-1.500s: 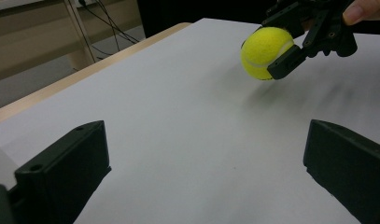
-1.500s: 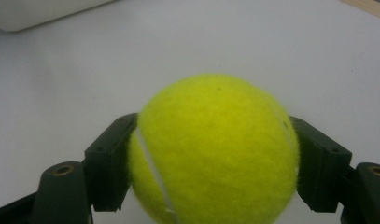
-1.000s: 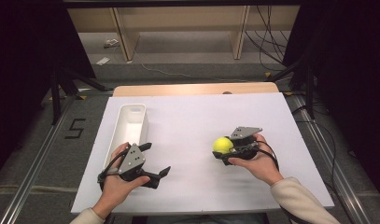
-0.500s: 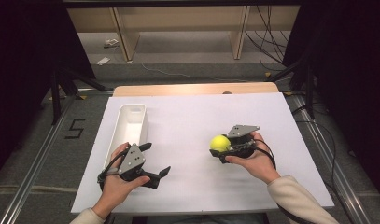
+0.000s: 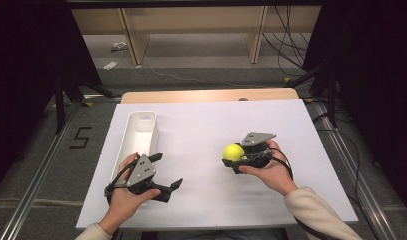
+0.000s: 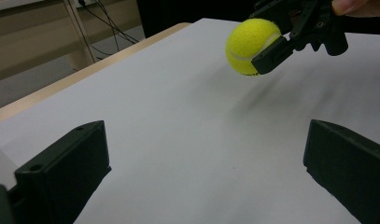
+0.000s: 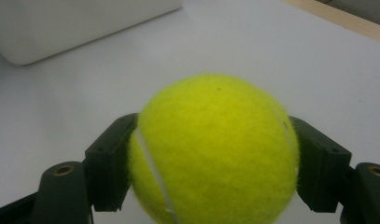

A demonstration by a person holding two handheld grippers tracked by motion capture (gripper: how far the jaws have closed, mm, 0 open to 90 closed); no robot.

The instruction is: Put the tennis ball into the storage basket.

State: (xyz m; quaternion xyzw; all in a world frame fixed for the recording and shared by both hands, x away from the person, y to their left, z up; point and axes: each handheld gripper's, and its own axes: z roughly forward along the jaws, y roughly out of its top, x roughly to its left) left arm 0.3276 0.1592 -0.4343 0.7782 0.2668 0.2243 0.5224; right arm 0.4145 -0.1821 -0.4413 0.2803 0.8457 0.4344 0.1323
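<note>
A yellow tennis ball (image 5: pixel 233 152) hangs just above the white table sheet (image 5: pixel 206 130), clamped between the jaws of my right gripper (image 5: pixel 235 161). In the right gripper view the ball (image 7: pixel 215 149) bulges between the two black fingers (image 7: pixel 110 158), and the right gripper (image 7: pixel 211 161) is shut on it. From the left gripper view the same ball (image 6: pixel 250 45) floats at upper right over its shadow. My left gripper (image 5: pixel 167 172) rests at the front left of the sheet, open, with bare sheet between its jaws (image 6: pixel 201 163). A white oblong bin (image 5: pixel 137 136) stands just beyond it.
The white sheet covers a wooden table whose far edge (image 5: pixel 211 95) shows as a tan strip. Grey floor, metal rails and wooden shelf legs (image 5: pixel 131 35) lie beyond. The bin's side (image 7: pixel 75 23) shows far off in the right gripper view.
My right gripper has carried the ball slightly toward the left and up off the sheet. The left gripper has stayed put.
</note>
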